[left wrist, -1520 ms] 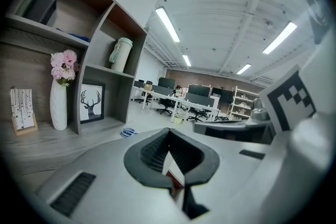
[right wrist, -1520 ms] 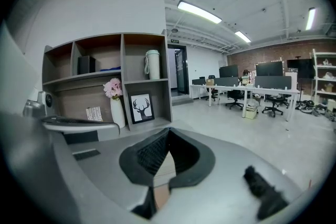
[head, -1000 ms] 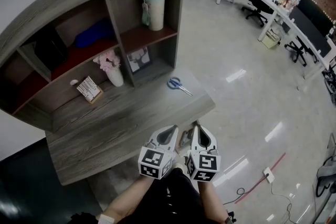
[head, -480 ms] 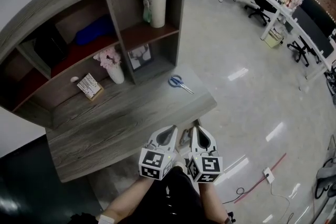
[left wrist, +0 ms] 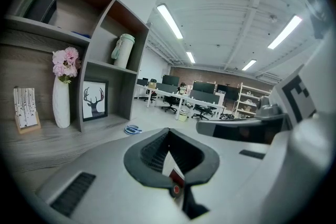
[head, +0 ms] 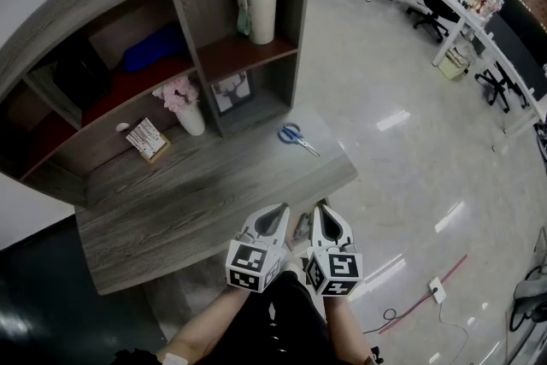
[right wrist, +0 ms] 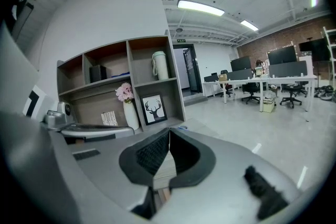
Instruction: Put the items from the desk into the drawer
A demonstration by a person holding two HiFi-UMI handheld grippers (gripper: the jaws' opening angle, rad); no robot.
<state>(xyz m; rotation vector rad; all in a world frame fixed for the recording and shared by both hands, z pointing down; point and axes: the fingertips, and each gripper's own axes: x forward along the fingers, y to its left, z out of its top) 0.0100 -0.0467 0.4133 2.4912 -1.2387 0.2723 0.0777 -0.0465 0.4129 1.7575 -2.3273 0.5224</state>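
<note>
The scissors lie on the desk by its right end, handles away from the person and blades angled back toward them. Left of the scissors, against the shelving, stand a deer picture, a vase and a small card block. Nearer than the scissors, past the desk's front edge, the left gripper and right gripper hang side by side, both pinched together on nothing. The blade tips point nearer the right gripper, so it probably has the shorter reach. No drawer shows.
</note>
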